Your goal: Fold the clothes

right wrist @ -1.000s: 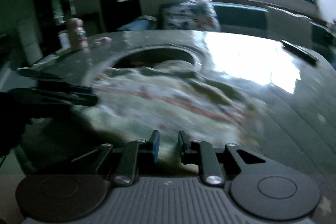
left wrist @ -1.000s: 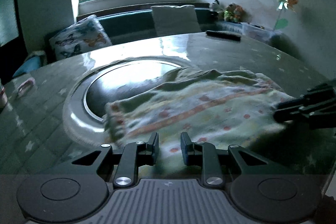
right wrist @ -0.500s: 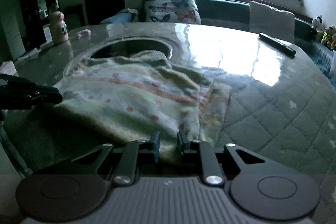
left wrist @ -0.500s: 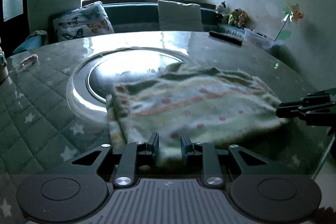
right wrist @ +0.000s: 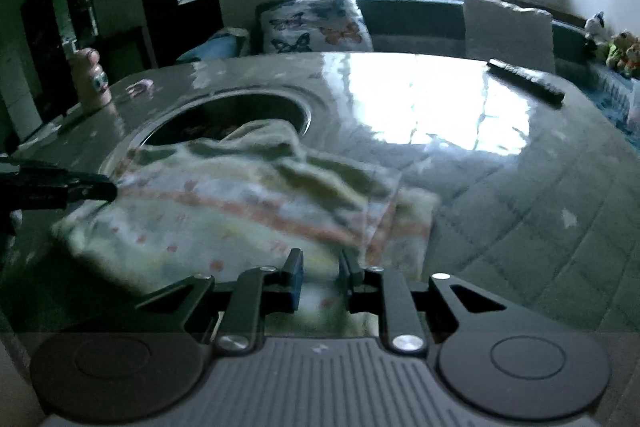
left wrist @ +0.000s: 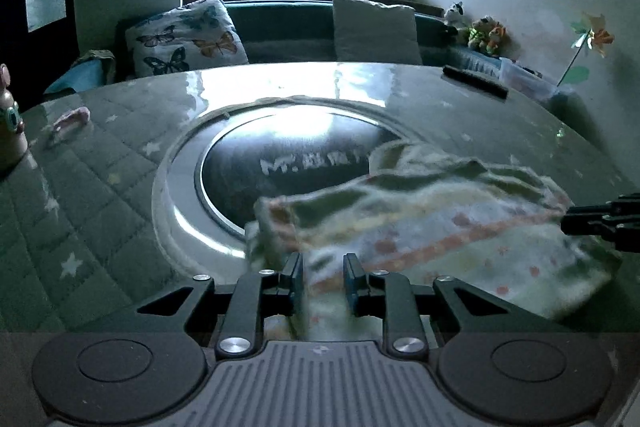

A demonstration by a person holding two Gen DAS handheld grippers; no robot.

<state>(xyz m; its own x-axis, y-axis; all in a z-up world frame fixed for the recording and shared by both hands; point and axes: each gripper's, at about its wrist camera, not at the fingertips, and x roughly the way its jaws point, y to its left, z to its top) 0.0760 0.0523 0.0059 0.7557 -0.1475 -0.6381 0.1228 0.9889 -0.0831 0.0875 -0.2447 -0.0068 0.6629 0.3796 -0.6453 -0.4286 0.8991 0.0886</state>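
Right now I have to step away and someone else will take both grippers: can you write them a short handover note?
Left gripper: fingers slightly apart with the pale patterned cloth garment between them at its near edge; whether they pinch it is unclear.
Right gripper: the same, at the garment's opposite end.
The garment lies bunched and partly folded on the quilted green tablecloth, one edge overlapping the round silver ring at the table's centre.
Done: layers already doubled at one end.
Left: flatten, finish folding.
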